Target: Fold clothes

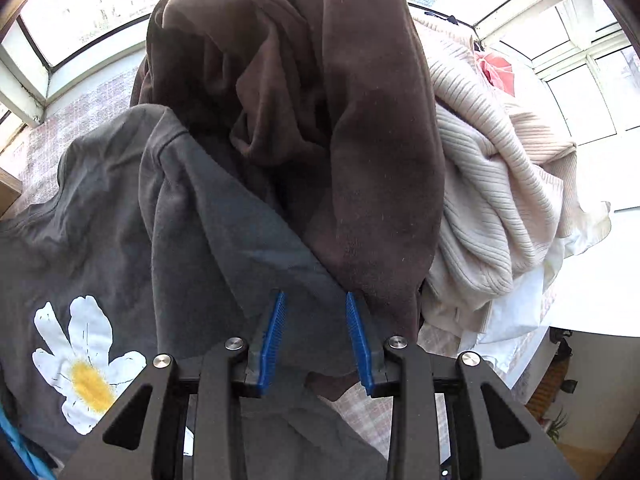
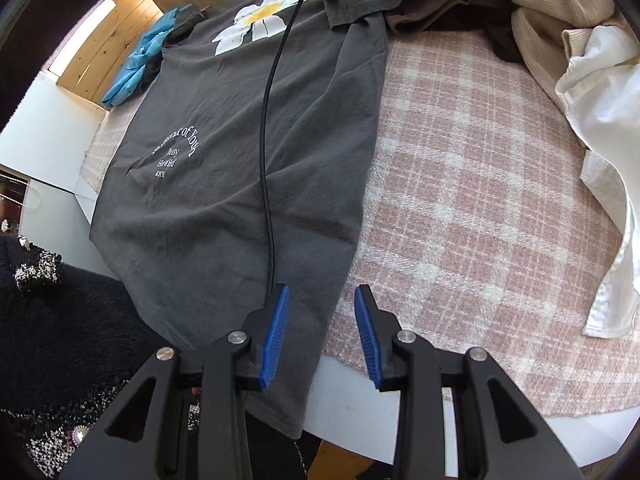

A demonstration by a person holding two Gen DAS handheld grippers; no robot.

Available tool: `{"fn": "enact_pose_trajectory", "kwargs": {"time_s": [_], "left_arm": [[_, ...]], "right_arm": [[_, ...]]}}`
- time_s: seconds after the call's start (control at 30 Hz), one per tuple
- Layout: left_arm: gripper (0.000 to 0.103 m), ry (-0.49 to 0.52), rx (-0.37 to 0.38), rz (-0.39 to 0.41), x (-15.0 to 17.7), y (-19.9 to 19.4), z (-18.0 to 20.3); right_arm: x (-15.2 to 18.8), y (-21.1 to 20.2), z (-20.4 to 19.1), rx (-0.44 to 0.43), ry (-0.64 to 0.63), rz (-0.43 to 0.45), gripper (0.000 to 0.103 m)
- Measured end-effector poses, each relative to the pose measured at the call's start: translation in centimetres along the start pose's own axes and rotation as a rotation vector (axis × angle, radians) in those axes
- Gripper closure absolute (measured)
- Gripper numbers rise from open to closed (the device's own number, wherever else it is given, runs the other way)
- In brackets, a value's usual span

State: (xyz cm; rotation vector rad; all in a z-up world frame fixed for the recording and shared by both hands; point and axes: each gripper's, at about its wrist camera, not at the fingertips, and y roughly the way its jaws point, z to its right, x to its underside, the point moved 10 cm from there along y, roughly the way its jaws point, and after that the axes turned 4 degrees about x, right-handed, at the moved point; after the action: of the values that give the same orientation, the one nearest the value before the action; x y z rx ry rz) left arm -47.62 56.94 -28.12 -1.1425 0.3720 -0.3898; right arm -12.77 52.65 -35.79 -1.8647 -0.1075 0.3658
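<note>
A dark grey T-shirt (image 2: 224, 128) with a white daisy print (image 2: 260, 20) and white lettering lies spread on the pink plaid cloth (image 2: 472, 184). Its right edge is folded inward. My right gripper (image 2: 322, 300) is open over the shirt's near hem, nothing between the pads. In the left wrist view the same shirt (image 1: 192, 216) with its daisy (image 1: 84, 364) fills the lower left. My left gripper (image 1: 316, 308) is open at the shirt's sleeve end, where grey fabric lies between the blue pads (image 1: 276, 332) and the jaws are not closed on it.
A brown garment (image 1: 320, 100) is heaped behind the shirt, with a cream ribbed sweater (image 1: 492, 184) and white cloth (image 2: 600, 160) to the right. A blue garment (image 2: 140, 56) lies at the far left. A black cable (image 2: 268, 140) hangs across the shirt. Windows stand behind.
</note>
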Motion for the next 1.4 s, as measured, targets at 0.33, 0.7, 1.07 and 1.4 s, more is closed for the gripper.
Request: {"fn": "enact_pose_trajectory", "kwargs": {"time_s": [0.33,0.7,1.07,1.4], "left_arm": [[0.096,0.019,-0.073,-0.064,-1.2,2.4,-0.7],[0.101,0.029,0.083,0.152,-4.0,-8.6,1.1],[0.101,-0.003,0.112,0.195,-12.5,-7.4,2.4],[0.067,0.138,-0.005,0.162,-9.8,-11.2,4.2]], "right_arm": [[1.2,0.0,0.5,0.006,0.007,-0.015,0.069],[1.9,0.9,1.6,0.015,0.012,0.012,0.062],[2.4,2.4,1.4,0.059,-0.023,0.003,0.061],[-2.4,-2.7,4.1,0.094,0.012,0.101,0.061]]}}
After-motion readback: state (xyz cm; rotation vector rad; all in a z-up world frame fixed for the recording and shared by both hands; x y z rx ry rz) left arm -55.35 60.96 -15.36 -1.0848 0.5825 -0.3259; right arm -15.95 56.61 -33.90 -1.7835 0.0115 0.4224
